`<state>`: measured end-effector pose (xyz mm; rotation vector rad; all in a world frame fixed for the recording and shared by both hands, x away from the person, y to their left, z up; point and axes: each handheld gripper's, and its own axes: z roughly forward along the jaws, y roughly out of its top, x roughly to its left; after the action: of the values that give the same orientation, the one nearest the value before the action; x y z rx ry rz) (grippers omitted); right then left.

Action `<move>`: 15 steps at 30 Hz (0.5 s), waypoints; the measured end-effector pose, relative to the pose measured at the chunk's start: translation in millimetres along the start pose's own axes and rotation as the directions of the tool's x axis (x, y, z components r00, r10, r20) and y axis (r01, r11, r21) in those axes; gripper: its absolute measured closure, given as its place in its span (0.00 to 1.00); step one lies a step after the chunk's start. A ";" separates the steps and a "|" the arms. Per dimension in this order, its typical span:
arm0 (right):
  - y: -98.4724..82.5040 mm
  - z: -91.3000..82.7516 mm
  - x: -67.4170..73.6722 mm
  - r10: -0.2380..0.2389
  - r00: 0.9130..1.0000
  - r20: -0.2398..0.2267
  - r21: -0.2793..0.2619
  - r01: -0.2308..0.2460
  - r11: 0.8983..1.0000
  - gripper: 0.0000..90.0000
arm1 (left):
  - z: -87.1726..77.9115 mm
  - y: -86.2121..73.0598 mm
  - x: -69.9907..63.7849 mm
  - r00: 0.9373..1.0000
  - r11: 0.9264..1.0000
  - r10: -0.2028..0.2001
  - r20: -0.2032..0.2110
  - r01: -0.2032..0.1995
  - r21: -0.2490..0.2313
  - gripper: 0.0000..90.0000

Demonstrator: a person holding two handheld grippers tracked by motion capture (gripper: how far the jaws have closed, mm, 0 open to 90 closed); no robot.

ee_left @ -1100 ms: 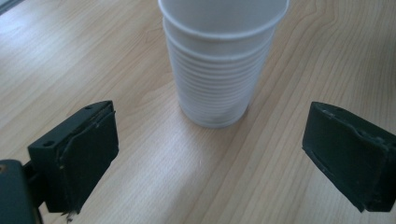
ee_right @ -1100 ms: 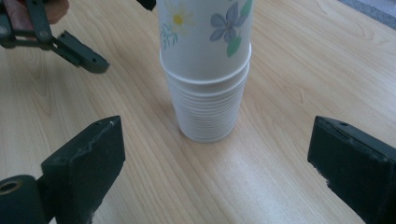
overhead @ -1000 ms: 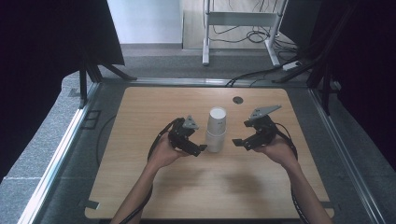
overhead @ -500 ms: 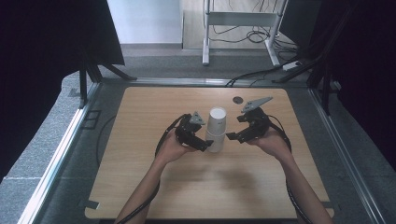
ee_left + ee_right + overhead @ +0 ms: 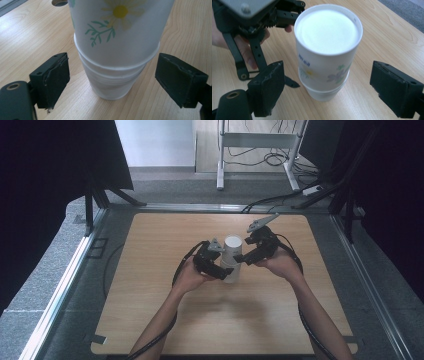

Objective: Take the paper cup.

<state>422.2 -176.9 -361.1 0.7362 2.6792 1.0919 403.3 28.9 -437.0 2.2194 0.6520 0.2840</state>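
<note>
Flanking the upside-down stack of white flower-printed paper cups (image 5: 230, 259) on the wooden table (image 5: 150, 285), left gripper (image 5: 112, 82) and right gripper (image 5: 327, 90) have just been closing, pads clear of it.

Matt white paper cups (image 5: 117, 50) stand on a smooth, pale wood-grain table (image 5: 165, 250).
</note>
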 end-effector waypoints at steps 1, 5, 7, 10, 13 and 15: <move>1.8 1.2 -0.4 -0.001 1.000 0.000 0.001 0.001 1.000 0.14 | 0.5 0.1 0.0 1.000 1.000 0.000 -0.001 0.000 -0.003 0.14; 9.1 7.5 -1.2 -0.003 1.000 -0.003 0.014 0.003 1.000 0.15 | 2.9 0.0 0.2 1.000 1.000 0.001 0.002 -0.001 -0.012 0.16; 11.7 10.7 -1.9 0.000 1.000 -0.001 0.019 0.000 1.000 0.15 | 4.2 -0.6 0.1 1.000 1.000 0.007 0.002 -0.006 -0.014 0.16; 14.5 13.3 -2.9 0.006 1.000 0.001 0.024 -0.006 1.000 0.16 | 5.6 -1.3 -0.6 1.000 1.000 0.013 0.000 -0.013 -0.015 0.16; 17.0 15.0 -4.2 0.006 1.000 -0.003 0.021 -0.006 1.000 0.18 | 5.8 -1.7 -1.1 1.000 1.000 0.014 0.001 -0.013 -0.026 0.20; 17.8 15.5 -4.6 0.003 1.000 -0.003 0.022 -0.003 1.000 0.19 | 5.8 -1.8 -1.4 1.000 0.999 0.014 0.001 -0.014 -0.032 0.22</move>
<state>437.9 -158.7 -360.2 0.7436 2.6973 1.0672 403.8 25.5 -442.2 2.1945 0.6276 0.2984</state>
